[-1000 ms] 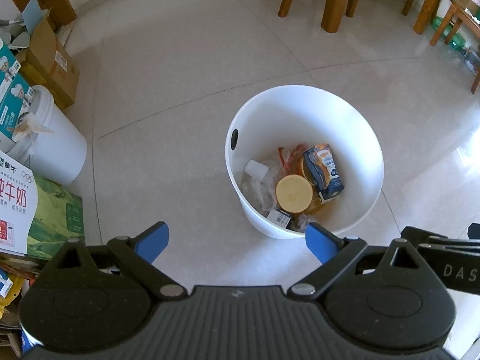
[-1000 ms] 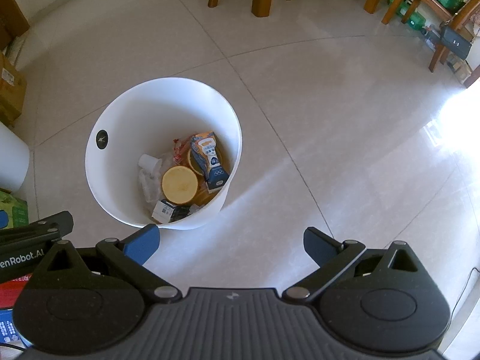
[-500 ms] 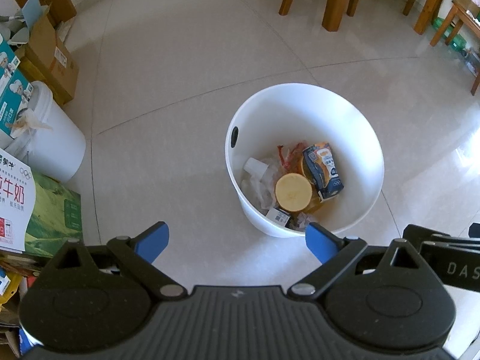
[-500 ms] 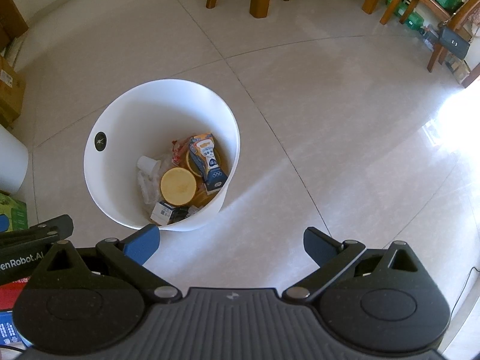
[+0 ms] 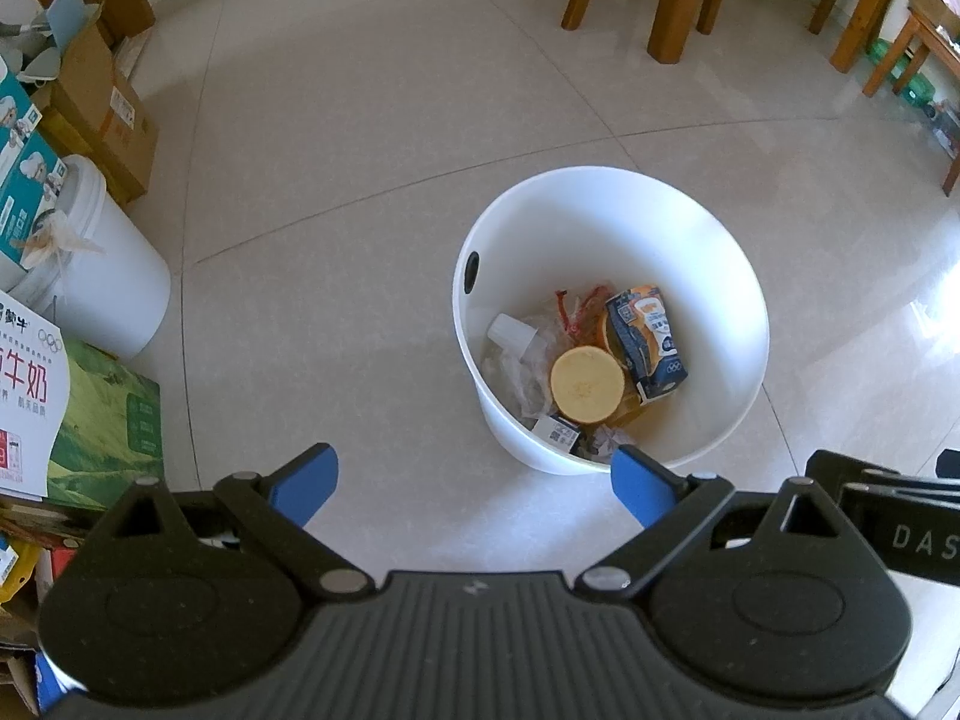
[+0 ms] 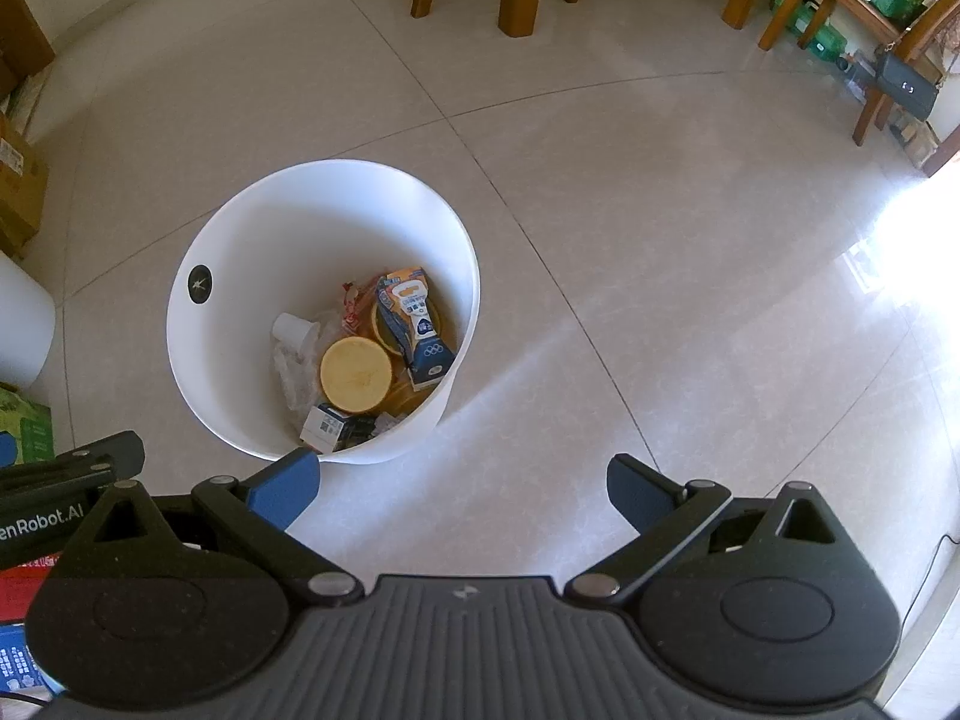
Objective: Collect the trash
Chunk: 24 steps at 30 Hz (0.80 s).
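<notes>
White plastic and round, the open waste bin (image 5: 708,240) stands on the pale glossy floor tiles (image 5: 360,120), just beyond both grippers; it sits right of centre in the left wrist view and left of centre in the right wrist view (image 6: 252,228). The trash lies at its bottom: a dark blue drink carton (image 5: 645,339), a round yellow lid or cup end (image 5: 587,385), crumpled clear plastic wrap (image 5: 522,366) with a small white cap-like piece (image 5: 510,333) on the left, a red shred of wrapper (image 5: 579,309) at the far side, and a small black-and-white box (image 5: 558,433) at the near wall

The left gripper (image 5: 474,483) hangs above the floor near the bin with its blue fingers spread wide and nothing between them. The right gripper (image 6: 462,489) is likewise released and empty, over bare tile to the bin's right

No loose litter shows on the visible floor around the bin. The cardboard boxes (image 5: 102,114), white lidded bucket (image 5: 102,276) and milk cartons stacked at the left look like stored goods, not trash. Judging by this, the collecting appears finished or nearly so; whether litter remains outside these views cannot be told
</notes>
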Each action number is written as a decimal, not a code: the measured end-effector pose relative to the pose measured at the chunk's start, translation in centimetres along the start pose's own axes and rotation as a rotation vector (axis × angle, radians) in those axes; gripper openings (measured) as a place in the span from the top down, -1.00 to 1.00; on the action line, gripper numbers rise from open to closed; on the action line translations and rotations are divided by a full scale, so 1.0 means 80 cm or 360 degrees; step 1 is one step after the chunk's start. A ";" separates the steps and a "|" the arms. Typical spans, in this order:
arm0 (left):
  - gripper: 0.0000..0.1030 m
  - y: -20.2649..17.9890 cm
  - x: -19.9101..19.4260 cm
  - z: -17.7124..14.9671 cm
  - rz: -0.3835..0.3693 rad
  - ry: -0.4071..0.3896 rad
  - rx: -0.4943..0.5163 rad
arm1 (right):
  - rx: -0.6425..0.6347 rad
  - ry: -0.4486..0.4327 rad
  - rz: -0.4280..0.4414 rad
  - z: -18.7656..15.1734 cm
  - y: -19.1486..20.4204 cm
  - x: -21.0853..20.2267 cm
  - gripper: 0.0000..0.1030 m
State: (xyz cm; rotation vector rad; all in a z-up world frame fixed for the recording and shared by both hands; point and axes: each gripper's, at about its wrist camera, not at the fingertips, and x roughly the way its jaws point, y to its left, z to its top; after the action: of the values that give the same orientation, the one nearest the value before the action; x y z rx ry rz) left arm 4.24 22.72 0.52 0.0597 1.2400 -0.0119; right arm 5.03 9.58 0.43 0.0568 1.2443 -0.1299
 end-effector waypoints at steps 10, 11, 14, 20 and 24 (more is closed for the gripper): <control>-0.89 0.000 0.000 0.000 0.0000 0.0001 0.0000 | -0.0004 -0.0002 -0.0002 0.000 -0.001 0.000 -1.00; -0.89 0.000 0.000 0.000 -0.0001 0.0001 -0.0001 | -0.0002 -0.0003 -0.0002 0.000 -0.002 0.000 -1.00; -0.89 0.001 0.000 0.000 -0.0002 0.0004 -0.0004 | 0.0002 -0.0002 -0.0002 0.000 -0.002 0.000 -1.00; -0.89 0.001 0.001 0.000 0.0000 0.0008 -0.0008 | 0.0000 -0.0001 -0.0007 0.001 -0.001 0.000 -1.00; -0.89 0.001 0.001 0.000 0.0001 0.0010 -0.0009 | 0.0000 -0.0004 -0.0009 0.001 -0.001 0.000 -1.00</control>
State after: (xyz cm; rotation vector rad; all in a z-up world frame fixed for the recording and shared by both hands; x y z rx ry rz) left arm 4.26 22.81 0.41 0.0552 1.2462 -0.0078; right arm 5.07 9.53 0.42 0.0531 1.2421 -0.1347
